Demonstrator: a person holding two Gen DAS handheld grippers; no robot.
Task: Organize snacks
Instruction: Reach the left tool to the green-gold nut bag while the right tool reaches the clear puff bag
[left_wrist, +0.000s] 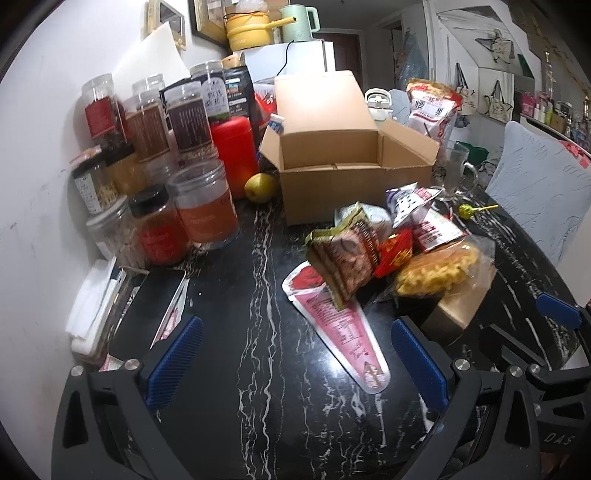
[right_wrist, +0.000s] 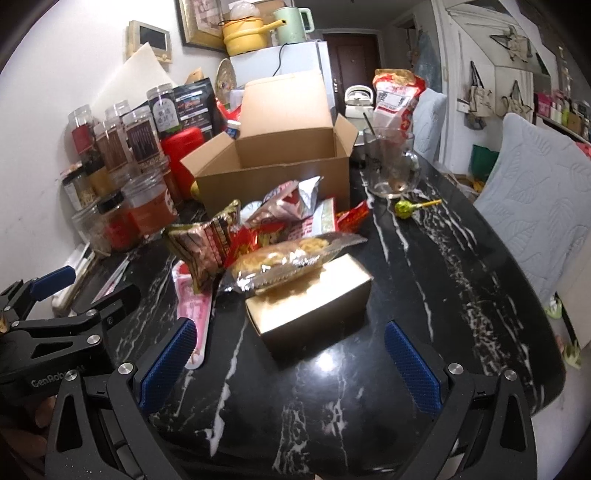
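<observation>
An open cardboard box (left_wrist: 332, 162) is seen on the black marble table (left_wrist: 258, 295), and places are given from it. A heap of snack packets (right_wrist: 266, 229) is piled just in front of it, one packet resting on a gold carton (right_wrist: 314, 299). Jars (left_wrist: 166, 177) are crowded to its left. The left hand-held gripper (left_wrist: 295, 358) and right hand-held gripper (right_wrist: 291, 362) are held wide apart, nothing gripped, nearer the camera than the heap.

Left gripper (left_wrist: 295, 360): black angular frame with triangular cut-outs, silver round screw heads at the finger joints, blue ribbed pads (left_wrist: 173, 360). Right gripper (right_wrist: 291, 363): same build. White lettering "GenRobo…", partly hidden, was legible on the left unit's body in the right view.
</observation>
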